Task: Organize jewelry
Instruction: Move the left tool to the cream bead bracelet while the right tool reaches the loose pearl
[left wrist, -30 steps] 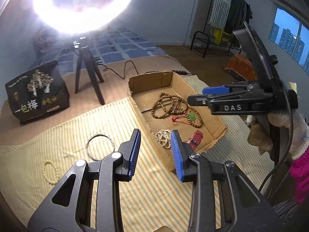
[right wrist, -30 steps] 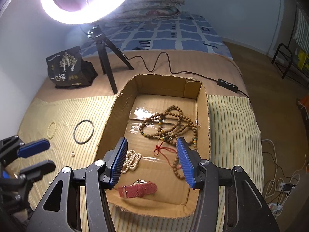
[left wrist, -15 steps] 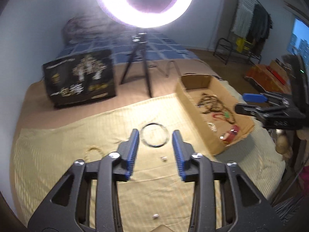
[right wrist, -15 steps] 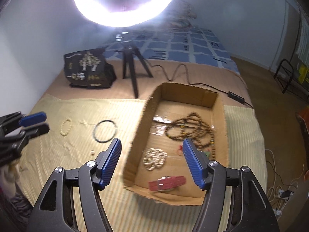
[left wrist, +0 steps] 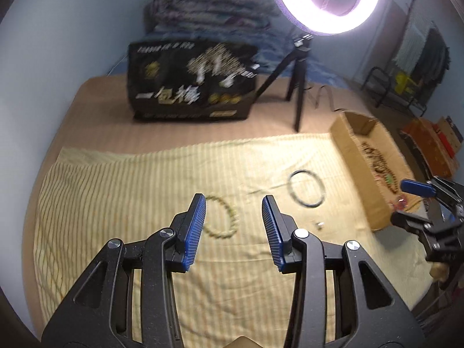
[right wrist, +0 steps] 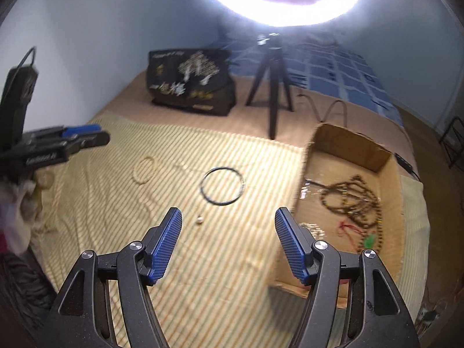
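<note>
my left gripper (left wrist: 234, 214) hangs over the striped yellow cloth (left wrist: 130, 191) spread on the bed, its jaws spread apart with nothing between them. just past them a pale bead bracelet (left wrist: 221, 217) lies flat on the cloth, towards its left edge. my right gripper (right wrist: 227, 230) is also held above the cloth with jaws spread wide and empty. ahead of it a thin dark bangle (right wrist: 222, 185) lies near the middle of the cloth, with a tiny loose bead (right wrist: 199, 219) just in front of it. the cardboard box (right wrist: 385, 156) sits at the cloth's right edge; inside it lie a brown bead necklace (right wrist: 355, 195) with a red cord and green pendant, and a pale bead piece half hidden behind my right jaw. beyond the far edge of the cloth, on the bare tan mattress, stand a black printed bag (left wrist: 192, 82) and a small tripod (left wrist: 298, 87) carrying a glaring ring light (left wrist: 326, 0). folded bedding (left wrist: 208, 8) is piled against the pale blue wall. a clothes rack (left wrist: 417, 55) stands at the right side of the room.
</note>
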The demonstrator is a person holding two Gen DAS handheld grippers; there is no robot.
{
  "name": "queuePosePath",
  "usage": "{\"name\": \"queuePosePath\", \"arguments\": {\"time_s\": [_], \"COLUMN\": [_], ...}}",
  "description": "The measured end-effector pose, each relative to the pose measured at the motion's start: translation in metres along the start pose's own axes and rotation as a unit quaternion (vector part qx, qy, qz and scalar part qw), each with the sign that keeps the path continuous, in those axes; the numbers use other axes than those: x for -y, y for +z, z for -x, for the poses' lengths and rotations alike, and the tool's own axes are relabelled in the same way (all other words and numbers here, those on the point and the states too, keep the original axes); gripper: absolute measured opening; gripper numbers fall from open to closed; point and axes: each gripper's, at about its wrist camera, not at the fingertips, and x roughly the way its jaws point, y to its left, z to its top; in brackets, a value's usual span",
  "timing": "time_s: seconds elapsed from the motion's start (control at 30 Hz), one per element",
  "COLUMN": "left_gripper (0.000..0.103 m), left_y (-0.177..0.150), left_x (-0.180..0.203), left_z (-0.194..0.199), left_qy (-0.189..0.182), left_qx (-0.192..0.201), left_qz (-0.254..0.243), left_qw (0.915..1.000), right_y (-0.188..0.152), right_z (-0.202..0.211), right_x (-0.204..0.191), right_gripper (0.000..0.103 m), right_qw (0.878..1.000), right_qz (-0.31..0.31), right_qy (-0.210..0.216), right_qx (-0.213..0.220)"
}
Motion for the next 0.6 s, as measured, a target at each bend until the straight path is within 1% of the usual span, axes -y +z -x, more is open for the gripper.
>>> {"name": "queuePosePath", "arguments": {"time_s": [0.1, 0.17, 0.37, 0.6], "left_gripper": [0.041, 0.041, 0.041, 0.041], "left_y": [-0.008, -0.012, -0.017, -0.023], "left_x": [-0.017, -0.026, -0.035, -0.035], "left_z": [-0.018, -0.028, -0.047, -0.066], "left_qy": [0.013, 0.019, 0.036, 0.040], "left_qx": [-0.026, -0.035, -0.041, -0.066], "left_qz": [0.021, 0.034, 0.039, 0.037], "left_qw": [0.9994, 0.9986, 0.9977, 0.9963], "right_y": [-0.003, -0.006, -0.019, -0.024], "right_z": [-0.010, -0.017, -0.048, -0.074], "right_x": [-0.014, -0.023, -0.043, -0.039], "right_gripper": [0.066, 0.066, 0.066, 0.066], "right_qw": [1.000, 0.999, 0.997, 0.997], "right_qz": [0.017, 0.030, 0.066, 0.051], "right_qy": [0.003, 0.003, 0.002, 0.006], "right_qx": [-0.008, -0.012, -0.040, -0.062]}}
